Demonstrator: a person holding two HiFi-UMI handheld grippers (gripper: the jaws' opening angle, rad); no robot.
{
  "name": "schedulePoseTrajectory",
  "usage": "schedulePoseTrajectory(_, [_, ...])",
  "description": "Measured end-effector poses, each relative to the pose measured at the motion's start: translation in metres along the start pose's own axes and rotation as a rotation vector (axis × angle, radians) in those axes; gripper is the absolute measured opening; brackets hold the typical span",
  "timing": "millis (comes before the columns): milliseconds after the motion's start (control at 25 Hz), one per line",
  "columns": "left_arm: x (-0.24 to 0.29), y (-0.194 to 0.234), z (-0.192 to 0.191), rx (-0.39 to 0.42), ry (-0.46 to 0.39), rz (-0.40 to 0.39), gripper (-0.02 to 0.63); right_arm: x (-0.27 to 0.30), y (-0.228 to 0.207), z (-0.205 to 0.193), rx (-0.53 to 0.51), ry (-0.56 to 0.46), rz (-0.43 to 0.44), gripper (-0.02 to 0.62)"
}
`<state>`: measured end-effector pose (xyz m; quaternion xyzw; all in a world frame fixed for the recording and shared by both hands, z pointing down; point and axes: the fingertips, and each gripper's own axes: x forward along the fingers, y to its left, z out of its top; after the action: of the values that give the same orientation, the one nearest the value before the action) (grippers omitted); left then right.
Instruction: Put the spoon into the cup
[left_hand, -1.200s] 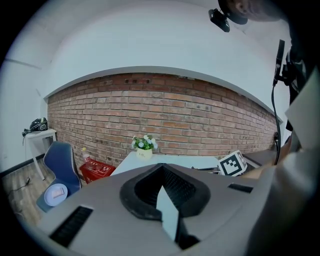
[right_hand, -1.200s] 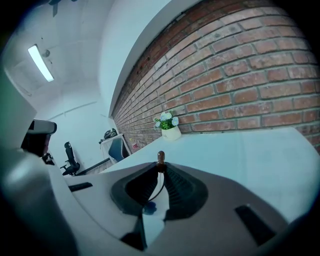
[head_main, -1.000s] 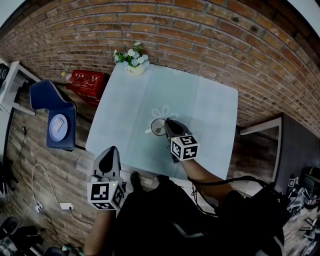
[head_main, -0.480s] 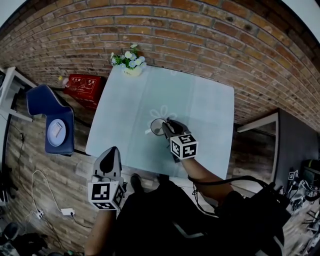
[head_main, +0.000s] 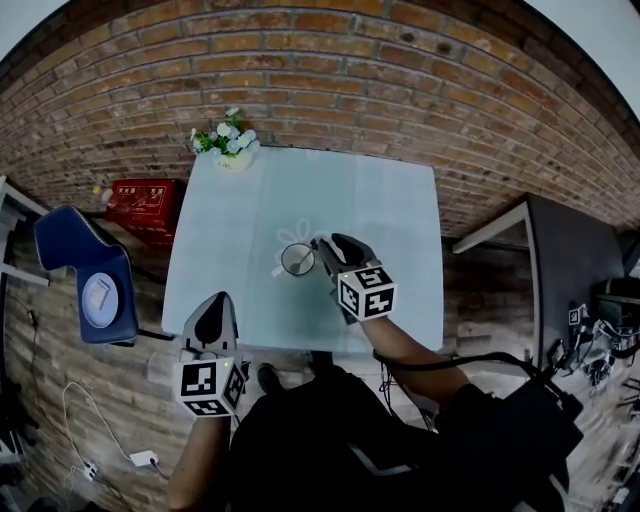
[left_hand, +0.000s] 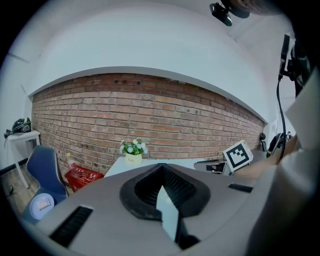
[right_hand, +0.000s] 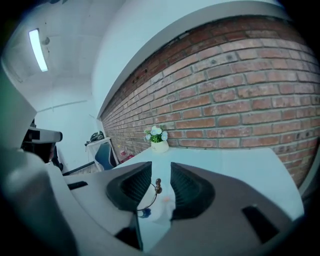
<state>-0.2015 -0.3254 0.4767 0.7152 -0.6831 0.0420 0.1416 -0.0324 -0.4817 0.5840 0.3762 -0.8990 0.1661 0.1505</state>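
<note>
Pale table (head_main: 385, 215): cup (head_main: 297, 260) near middle, flower pot (head_main: 229, 152) at far left corner (by brick wall).

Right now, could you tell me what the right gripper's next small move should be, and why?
Probably draw the right gripper back, clear of the cup: its jaws are opening, and the spoon stands in the cup between them, untouched.

The left gripper (left_hand: 162, 175) is pointing across a pale table (left_hand: 145, 162), its dark jaws pressing together on nothing. A pot of white flowers (left_hand: 133, 152) is standing at the far edge before a brick wall (left_hand: 150, 115). A blue chair (left_hand: 47, 167) and a red box (left_hand: 82, 176) are sitting at left, and a marker cube (left_hand: 238, 156) is showing at right.
</note>
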Motion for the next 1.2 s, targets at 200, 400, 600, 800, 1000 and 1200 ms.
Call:
schedulePoseTrajectory(200, [0.011,-0.012,0.009,0.021,-0.025,-0.077,0.009,-0.029,0.002,0.034,-0.018,-0.059,-0.002,0.109])
schedulePoseTrajectory(400, [0.021,-0.024,0.017,0.023,-0.033,-0.149,0.009,-0.065,0.0,0.064,0.017,-0.128,-0.029,0.064])
schedulePoseTrajectory(600, [0.023,-0.029,0.03,0.026,-0.075,-0.181,0.009,-0.099,0.004,0.085,0.045,-0.18,-0.042,0.041])
schedulePoseTrajectory(800, [0.024,-0.03,0.044,0.04,-0.111,-0.206,0.009,-0.129,0.015,0.104,-0.008,-0.225,-0.068,0.034])
schedulePoseTrajectory(1000, [0.023,-0.032,0.054,0.048,-0.142,-0.224,0.009,-0.149,0.025,0.112,-0.058,-0.227,-0.094,0.028])
schedulePoseTrajectory(1200, [0.021,-0.034,0.06,0.061,-0.15,-0.232,0.009,-0.17,0.02,0.116,-0.051,-0.252,-0.167,0.018])
